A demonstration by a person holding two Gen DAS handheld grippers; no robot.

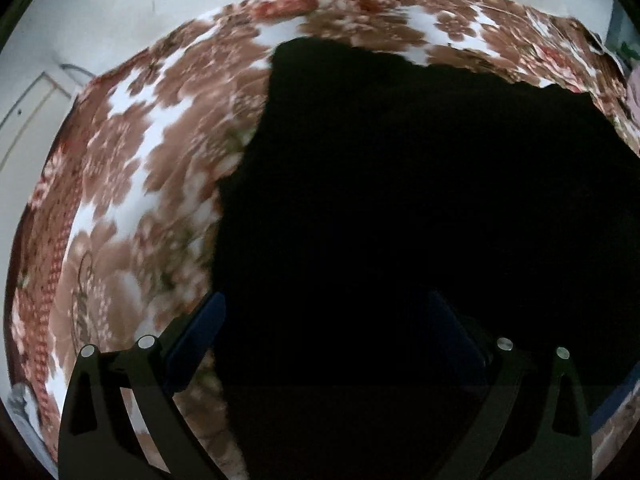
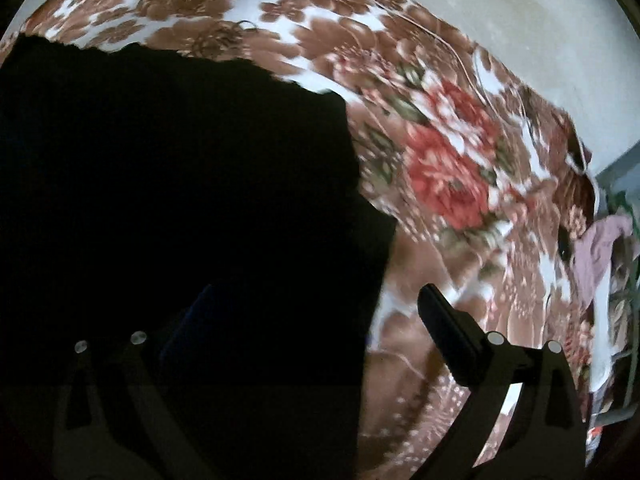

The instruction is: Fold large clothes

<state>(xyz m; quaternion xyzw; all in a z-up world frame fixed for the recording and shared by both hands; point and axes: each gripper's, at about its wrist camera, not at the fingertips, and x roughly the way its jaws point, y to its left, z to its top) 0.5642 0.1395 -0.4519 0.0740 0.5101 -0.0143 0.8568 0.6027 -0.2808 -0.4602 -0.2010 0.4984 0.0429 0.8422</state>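
Both claws, left claw (image 1: 328, 320) and right claw (image 2: 312, 312), gape fully and hold nothing above the black garment (image 1: 420, 200) spread ahead of them on the floral bedspread (image 1: 132, 168); each should seize an outer edge squarely before folding.

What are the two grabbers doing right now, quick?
Left gripper: jaws wide open, holding nothing, above the black garment.
Right gripper: jaws wide open, holding nothing, over the garment's edge on the floral blanket.
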